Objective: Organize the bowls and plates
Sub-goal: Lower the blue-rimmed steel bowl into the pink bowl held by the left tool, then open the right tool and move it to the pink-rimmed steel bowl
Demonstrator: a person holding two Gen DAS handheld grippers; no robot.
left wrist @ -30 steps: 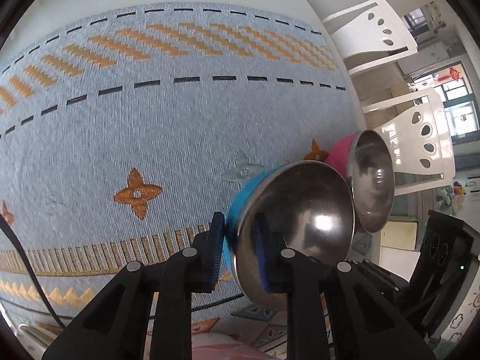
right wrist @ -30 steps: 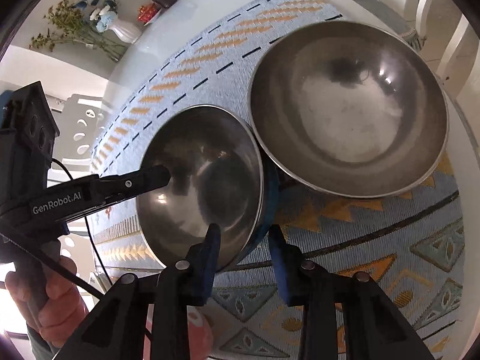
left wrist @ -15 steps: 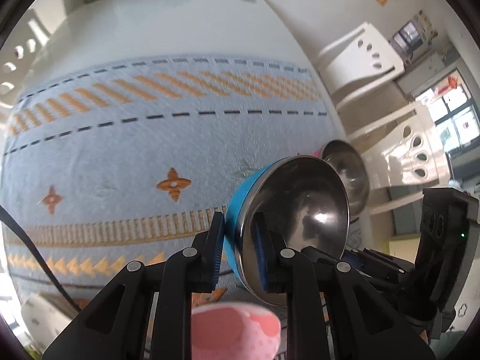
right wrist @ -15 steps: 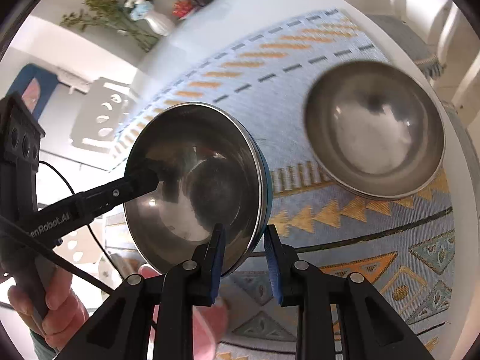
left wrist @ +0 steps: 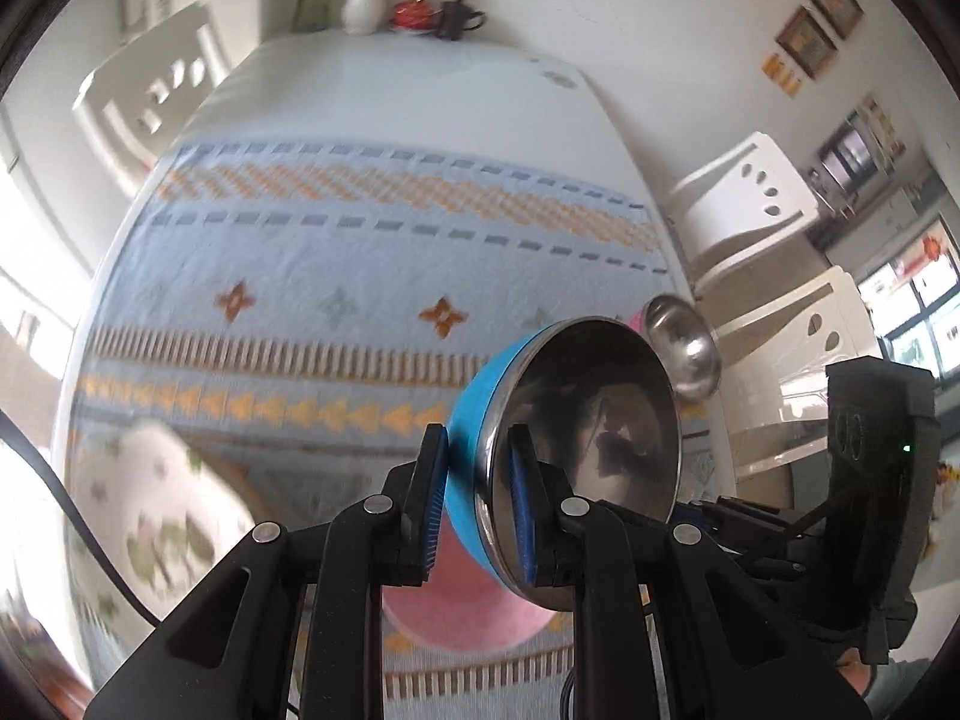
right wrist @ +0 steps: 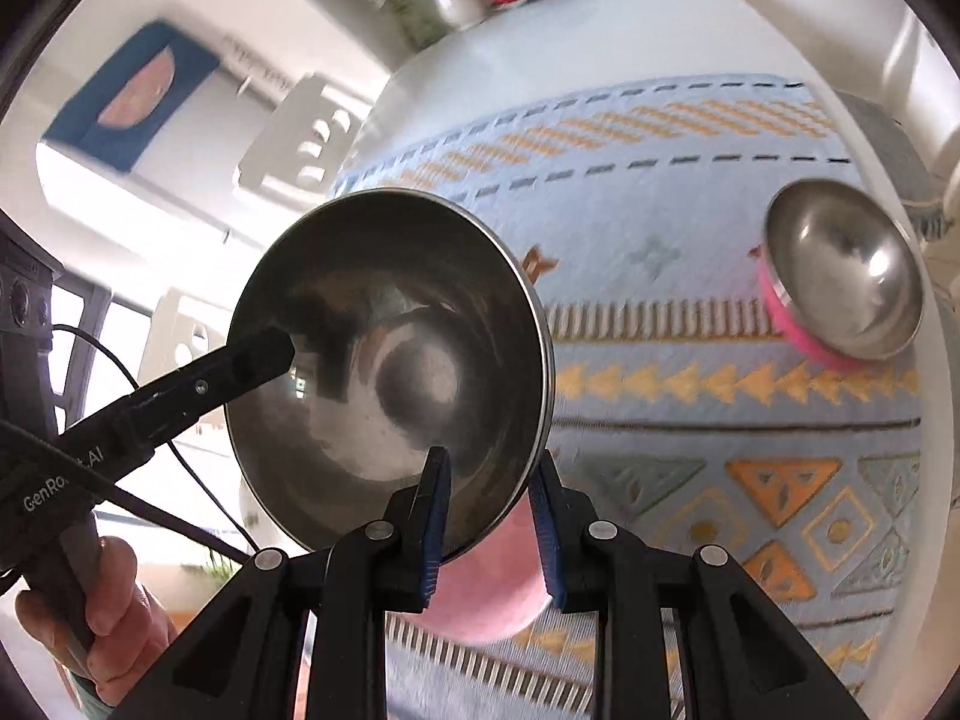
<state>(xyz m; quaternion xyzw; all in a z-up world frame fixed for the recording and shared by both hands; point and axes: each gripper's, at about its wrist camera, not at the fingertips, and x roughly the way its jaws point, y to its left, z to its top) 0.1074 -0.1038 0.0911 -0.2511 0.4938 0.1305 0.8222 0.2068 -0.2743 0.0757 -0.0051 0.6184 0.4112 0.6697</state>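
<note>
Lifted well clear of the cloth since a second ago, the blue bowl point(left wrist: 474, 420) now hangs tilted in the air, and the pink-sided steel bowl point(right wrist: 843, 279) it stood beside has dropped far back on the surface point(left wrist: 420, 84).

Both tongs grip the blue bowl's rim at once. The left tongs point(left wrist: 477, 495) are closed down on it, one blue-padded finger on the blue outer wall and the other inside the shiny steel lining. The right tongs point(right wrist: 492, 519) clamp the same bowl from the opposite edge, one pad inside the steel and one behind the rim. In the right wrist view the far finger of the left tongs reaches into the bowl from the left, and the person's left hand point(right wrist: 105, 606) holds that handle low in the corner.

Below the raised bowl lies a pink plate point(left wrist: 462, 606), partly hidden by it. A white dish with green leaf marks point(left wrist: 156, 510), blurred, sits to the left on the blue and orange patterned cloth point(left wrist: 336, 276). At the far end of the surface stand a white vase point(left wrist: 363, 0) of flowers and a dark teapot point(left wrist: 456, 15). White chairs point(left wrist: 741, 198) stand along the side.
</note>
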